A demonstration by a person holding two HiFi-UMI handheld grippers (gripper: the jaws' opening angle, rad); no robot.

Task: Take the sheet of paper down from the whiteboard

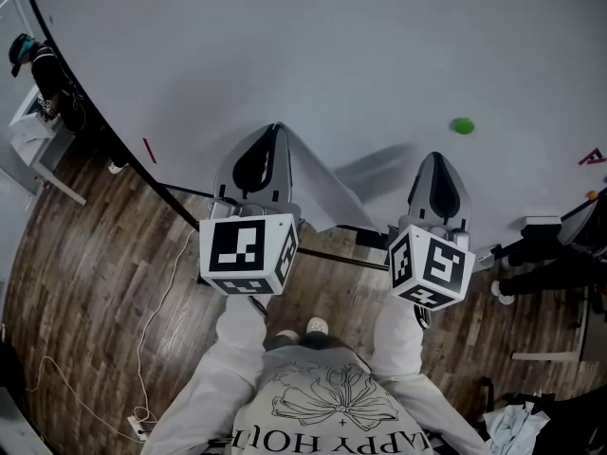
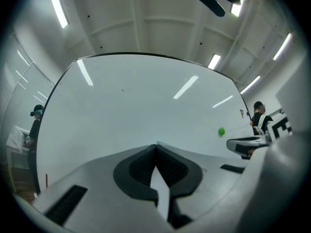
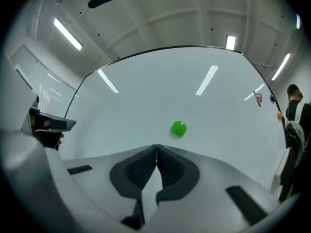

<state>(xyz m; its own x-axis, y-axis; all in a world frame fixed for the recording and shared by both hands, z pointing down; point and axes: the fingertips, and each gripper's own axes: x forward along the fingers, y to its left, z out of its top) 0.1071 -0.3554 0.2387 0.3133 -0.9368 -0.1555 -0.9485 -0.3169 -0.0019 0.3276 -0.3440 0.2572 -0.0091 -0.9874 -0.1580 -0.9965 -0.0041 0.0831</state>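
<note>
The white sheet of paper (image 1: 318, 192) hangs off the whiteboard (image 1: 341, 55), slanting down to the right from the tip of my left gripper (image 1: 277, 129). That gripper is shut on the sheet's upper corner; in the left gripper view its dark pads (image 2: 141, 166) meet, with a pale sliver of the sheet (image 2: 163, 191) between them. My right gripper (image 1: 434, 156) is to the right of the sheet, pointing at the board, jaws shut (image 3: 156, 146); no paper reaches its tip. A green round magnet (image 1: 462, 126) (image 3: 179, 128) (image 2: 221, 130) sits on the board just beyond it.
Red marks (image 1: 593, 156) sit at the board's right edge. A person (image 1: 33, 64) stands at a desk to the left, another person (image 3: 294, 106) at the right. Dark stands (image 1: 550, 254) crowd the lower right; a thin cable (image 1: 152, 330) trails over the wooden floor.
</note>
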